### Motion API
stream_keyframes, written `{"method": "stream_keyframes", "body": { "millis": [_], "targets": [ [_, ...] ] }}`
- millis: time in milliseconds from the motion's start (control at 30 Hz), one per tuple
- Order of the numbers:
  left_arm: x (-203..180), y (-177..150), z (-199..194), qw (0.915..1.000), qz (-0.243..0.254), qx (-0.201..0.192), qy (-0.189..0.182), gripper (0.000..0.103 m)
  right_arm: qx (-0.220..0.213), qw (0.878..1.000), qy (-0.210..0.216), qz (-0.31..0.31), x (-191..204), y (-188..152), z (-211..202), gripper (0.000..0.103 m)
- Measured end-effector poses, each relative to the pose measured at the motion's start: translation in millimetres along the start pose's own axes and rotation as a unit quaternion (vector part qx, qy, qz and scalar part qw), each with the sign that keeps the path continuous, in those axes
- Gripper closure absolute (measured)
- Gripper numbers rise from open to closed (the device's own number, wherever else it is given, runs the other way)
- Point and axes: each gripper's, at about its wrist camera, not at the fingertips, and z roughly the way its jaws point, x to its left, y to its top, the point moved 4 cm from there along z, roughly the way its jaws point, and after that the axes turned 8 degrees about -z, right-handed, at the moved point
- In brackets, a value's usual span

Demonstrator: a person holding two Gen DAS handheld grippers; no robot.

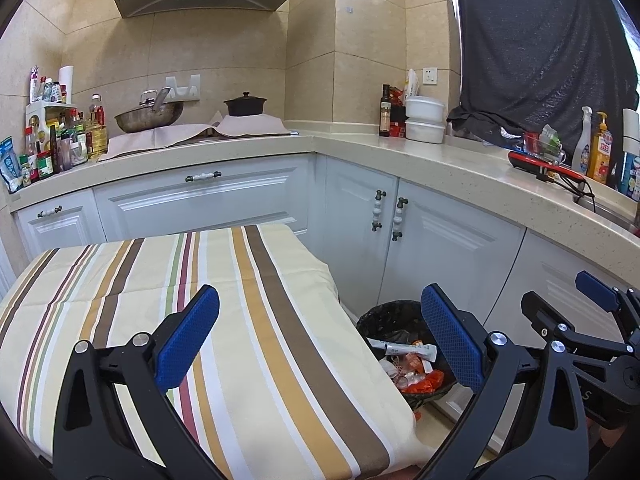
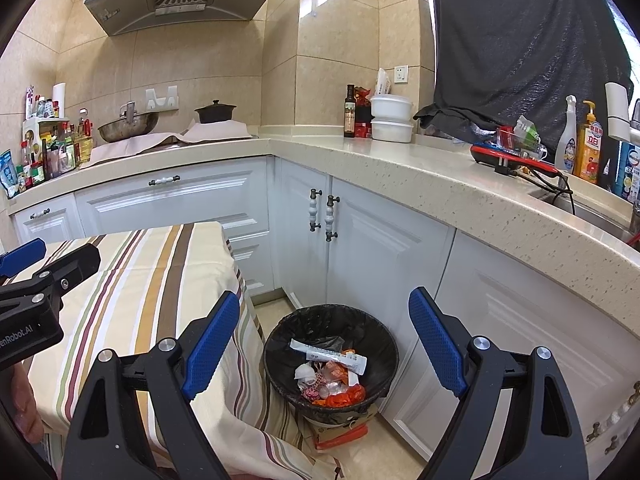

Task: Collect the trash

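A round bin with a black liner (image 2: 280, 344) stands on the floor between the table and the cabinets; it also shows in the left wrist view (image 1: 384, 316). Inside lie a white tube (image 2: 328, 354), orange wrappers (image 2: 340, 396) and crumpled bits. My right gripper (image 2: 324, 344) is open and empty, held above the bin. My left gripper (image 1: 320, 340) is open and empty over the right part of the striped tablecloth (image 1: 140, 300). The right gripper appears at the right edge of the left wrist view (image 1: 592, 296).
White cabinet doors (image 2: 376, 248) stand close behind and right of the bin. The L-shaped counter (image 2: 400, 160) holds a wok, a black pot, bottles, white containers and a red power strip. A sink lies at far right. An orange bag (image 2: 340, 434) lies under the bin.
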Motion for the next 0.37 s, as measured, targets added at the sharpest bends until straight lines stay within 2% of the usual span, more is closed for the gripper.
{"method": "stream_keyframes", "body": {
  "millis": [167,367],
  "targets": [
    [0.9,-2.2,5.9,0.9998,0.005,0.014,0.016,0.005,0.0,1.0,0.001,-0.001,3.4,-0.7,1.1,0.019],
    [5.1,-8.1,13.3,0.999,0.004,0.041,0.016,0.005,0.003,1.0,0.003,-0.001,5.6,-1.5,1.5,0.019]
  ]
}}
